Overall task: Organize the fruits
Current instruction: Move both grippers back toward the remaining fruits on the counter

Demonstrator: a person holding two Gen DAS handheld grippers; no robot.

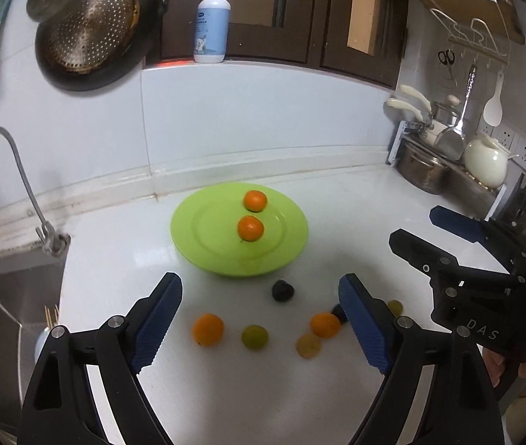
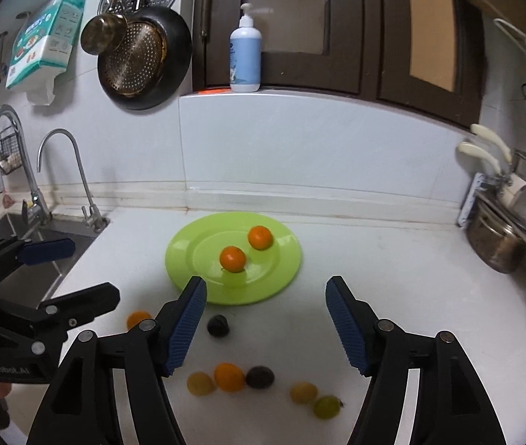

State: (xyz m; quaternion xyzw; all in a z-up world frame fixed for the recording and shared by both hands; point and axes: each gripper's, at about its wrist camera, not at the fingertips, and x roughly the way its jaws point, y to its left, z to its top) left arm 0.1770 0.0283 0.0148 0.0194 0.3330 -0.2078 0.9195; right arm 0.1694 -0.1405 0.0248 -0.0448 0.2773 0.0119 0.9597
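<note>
A green plate point(image 1: 211, 218) point(image 2: 188, 256) lies on the white counter and holds two tangerines point(image 1: 251, 228) point(image 2: 232, 259). In front of it loose fruits lie on the counter: an orange point(image 1: 208, 329) point(image 2: 229, 376), a green fruit point(image 1: 254, 337) point(image 2: 326, 406), a dark fruit point(image 1: 282, 290) point(image 2: 218, 325), and yellow ones point(image 1: 308, 345) point(image 2: 303, 392). My left gripper point(image 1: 261, 324) is open and empty above the loose fruits. My right gripper point(image 2: 266, 322) is open and empty, just in front of the plate. Each gripper also shows at the edge of the other's view.
A sink point(image 2: 40, 256) with two taps point(image 1: 10, 185) lies to the left. A dish rack with pots point(image 1: 444, 159) point(image 2: 503, 237) stands at the right. A soap bottle point(image 1: 211, 22) stands on the ledge behind. Pans hang on the wall point(image 2: 140, 55).
</note>
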